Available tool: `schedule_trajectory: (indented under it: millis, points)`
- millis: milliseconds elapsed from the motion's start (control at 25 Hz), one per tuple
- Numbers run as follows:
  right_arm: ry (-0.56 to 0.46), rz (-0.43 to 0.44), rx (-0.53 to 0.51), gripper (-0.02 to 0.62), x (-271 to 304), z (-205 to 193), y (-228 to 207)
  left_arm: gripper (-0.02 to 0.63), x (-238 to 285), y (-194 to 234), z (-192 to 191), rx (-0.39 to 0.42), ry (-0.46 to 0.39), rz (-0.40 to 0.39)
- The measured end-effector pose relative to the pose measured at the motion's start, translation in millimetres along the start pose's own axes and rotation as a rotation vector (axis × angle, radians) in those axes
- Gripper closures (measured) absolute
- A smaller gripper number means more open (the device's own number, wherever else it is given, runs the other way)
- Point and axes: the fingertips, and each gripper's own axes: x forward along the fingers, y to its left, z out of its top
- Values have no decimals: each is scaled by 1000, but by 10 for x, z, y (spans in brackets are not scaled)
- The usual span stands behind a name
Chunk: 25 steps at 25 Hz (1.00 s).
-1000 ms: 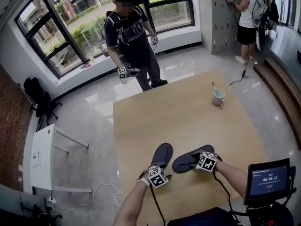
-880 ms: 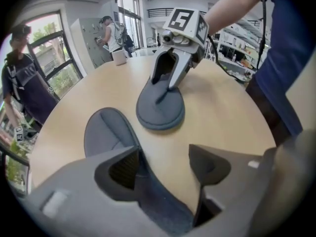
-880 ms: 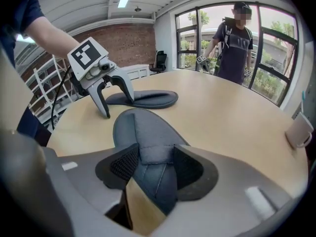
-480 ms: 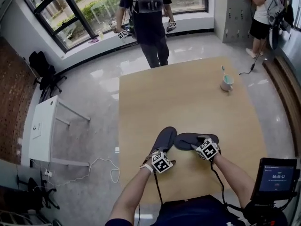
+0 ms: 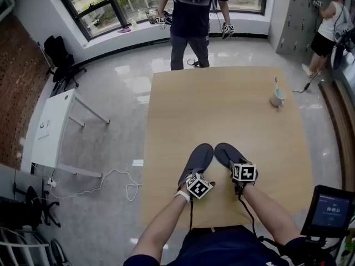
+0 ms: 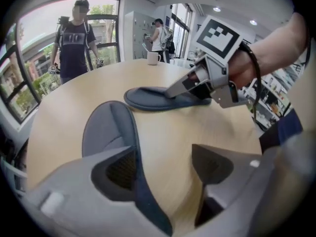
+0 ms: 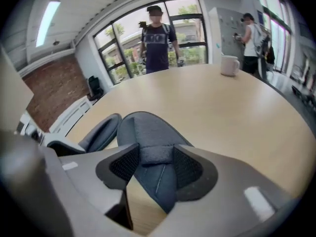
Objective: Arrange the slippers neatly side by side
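Two dark blue slippers lie near the front edge of the wooden table, toes pointing away from me. The left slipper rests flat. My left gripper stands open at its heel, and the slipper's rim lies beside the left pad with bare table between the jaws. The right slipper lies close beside it, almost parallel. My right gripper is shut on the right slipper, its pads pinching the folded upper. The left gripper view shows the right gripper on that slipper.
A mug with a toothbrush stands at the table's far right. A person with grippers stands beyond the far edge, another person at the back right. A white side table, a floor cable and a screen surround me.
The right slipper, held in my right gripper, has swung from lying crosswise to pointing away, beside the left slipper. Both grippers sit nearer the front edge.
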Motion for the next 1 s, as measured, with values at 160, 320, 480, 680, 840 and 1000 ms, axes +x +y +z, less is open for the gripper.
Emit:
schedule_trajectory:
  millis: [160, 320, 480, 680, 840, 1000]
  points:
    - [-13, 5, 150, 373, 31, 22, -23, 249, -12, -11, 24, -49, -13, 7]
    - [-51, 96, 136, 367, -86, 154, 61, 249, -164, -15, -7, 42, 5, -3]
    - [-135, 182, 55, 367, -407, 522, 156, 249, -463, 165, 76, 86, -25, -2]
    - [-129, 323, -299, 360, -596, 691, 185, 249, -663, 278, 87, 256, 19, -11]
    - [-17, 475, -747, 358, -582, 468, 351, 249, -558, 284, -49, 456, 99, -51]
    - [34, 495, -1177, 354, -451, 406, 448, 224, -409, 415, -168, 721, 168, -69]
